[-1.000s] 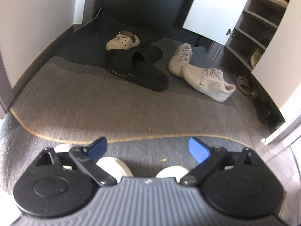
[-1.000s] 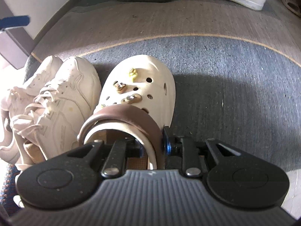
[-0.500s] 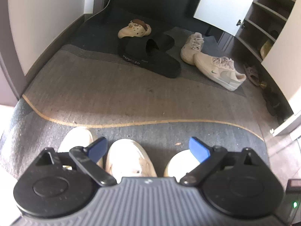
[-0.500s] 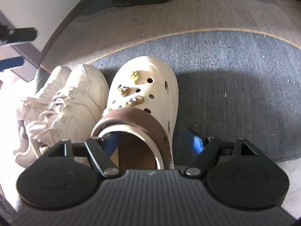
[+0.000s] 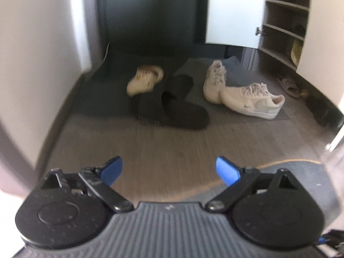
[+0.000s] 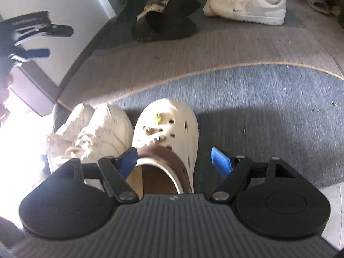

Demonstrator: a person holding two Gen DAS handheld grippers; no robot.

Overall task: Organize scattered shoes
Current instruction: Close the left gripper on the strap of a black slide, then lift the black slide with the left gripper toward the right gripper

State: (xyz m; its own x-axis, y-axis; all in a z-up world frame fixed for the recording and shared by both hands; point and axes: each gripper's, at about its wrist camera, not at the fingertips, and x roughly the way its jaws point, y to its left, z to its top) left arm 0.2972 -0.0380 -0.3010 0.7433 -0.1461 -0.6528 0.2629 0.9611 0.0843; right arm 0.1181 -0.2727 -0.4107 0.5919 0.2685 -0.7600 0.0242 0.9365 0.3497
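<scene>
Right tool [image 6: 174,161] spread wide, empty, straddling cream clog [image 6: 167,129] heel; bare rug [image 6: 268,118] rightward.

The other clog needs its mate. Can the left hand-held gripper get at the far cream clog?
Probably yes: the left hand-held gripper is open and empty, with bare rug ahead; the black slides crowd the cream clog's near side.

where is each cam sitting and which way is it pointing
Left wrist: on the left gripper, looking across the rug to the far cream clog, black slides and shoe cabinet; open blue fingertips show.
Right wrist: on the right gripper, looking down at the near cream clog beside white sneakers; the left gripper shows at left.
Shared: slides, far clog, Nike sneakers.
</scene>
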